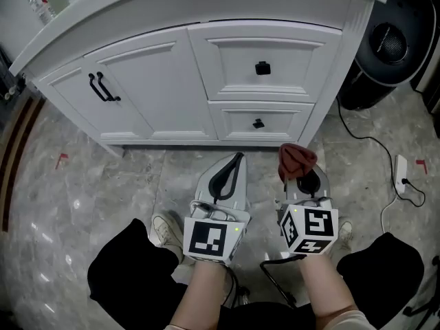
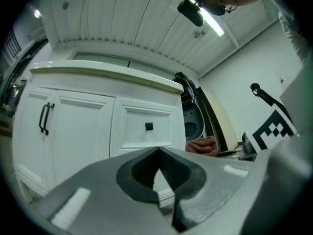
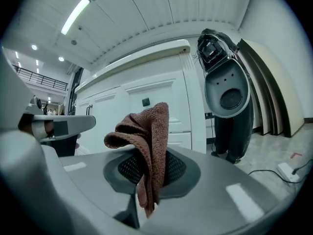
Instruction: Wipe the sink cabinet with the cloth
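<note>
The white sink cabinet (image 1: 158,81) stands ahead of me, with two doors at the left and two drawers at the right; it also fills the left gripper view (image 2: 83,131). A reddish-brown cloth (image 1: 297,158) sticks up from my right gripper (image 1: 295,173), which is shut on it just short of the lower drawer (image 1: 258,123). In the right gripper view the cloth (image 3: 146,126) hangs folded between the jaws of the right gripper (image 3: 149,155). My left gripper (image 1: 238,157) is beside it, shut and empty, with its tips meeting (image 2: 157,151) and pointing at the cabinet.
A black round appliance (image 1: 388,43) stands right of the cabinet. A white power strip (image 1: 401,172) and its cable lie on the marble floor at the right. Black door handles (image 1: 103,88) are at the left. Bottles (image 1: 45,5) stand on the counter.
</note>
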### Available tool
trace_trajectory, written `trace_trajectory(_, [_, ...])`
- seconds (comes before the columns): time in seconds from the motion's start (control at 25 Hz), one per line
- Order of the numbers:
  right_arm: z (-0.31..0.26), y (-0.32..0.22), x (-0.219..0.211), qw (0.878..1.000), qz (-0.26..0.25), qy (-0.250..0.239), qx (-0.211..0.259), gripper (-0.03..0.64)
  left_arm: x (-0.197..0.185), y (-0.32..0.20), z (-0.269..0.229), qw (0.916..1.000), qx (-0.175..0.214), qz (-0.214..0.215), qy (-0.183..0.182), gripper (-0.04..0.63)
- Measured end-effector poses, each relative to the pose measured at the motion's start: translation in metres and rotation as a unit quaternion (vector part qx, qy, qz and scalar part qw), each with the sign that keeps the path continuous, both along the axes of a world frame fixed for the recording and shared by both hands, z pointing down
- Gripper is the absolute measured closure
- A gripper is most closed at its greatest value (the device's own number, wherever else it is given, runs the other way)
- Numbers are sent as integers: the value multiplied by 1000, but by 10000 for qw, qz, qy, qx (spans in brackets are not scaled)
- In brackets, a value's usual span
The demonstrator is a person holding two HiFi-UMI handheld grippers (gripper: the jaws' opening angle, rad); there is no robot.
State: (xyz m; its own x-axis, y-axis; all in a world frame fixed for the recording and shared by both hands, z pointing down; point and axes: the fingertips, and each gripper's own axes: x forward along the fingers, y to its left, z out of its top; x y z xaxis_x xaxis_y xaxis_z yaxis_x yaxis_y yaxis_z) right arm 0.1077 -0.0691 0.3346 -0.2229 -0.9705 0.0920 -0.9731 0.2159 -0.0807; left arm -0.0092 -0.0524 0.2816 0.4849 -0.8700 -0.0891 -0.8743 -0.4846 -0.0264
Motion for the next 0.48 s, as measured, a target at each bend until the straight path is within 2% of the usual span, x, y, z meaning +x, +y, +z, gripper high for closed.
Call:
trace_trajectory(0.2, [-31, 42, -11, 9997, -69, 19, 244, 537, -17, 44, -15, 9998, 117, -139, 40, 595])
trace_trajectory(0.4, [-48, 76, -16, 9995, 43, -103, 303, 537, -26, 79, -24, 9994, 219, -105, -248, 595])
trace_trajectory(0.48, [-52, 90, -14, 9994, 121, -145, 299, 537, -28, 88, -31, 9994, 249, -90, -224, 595])
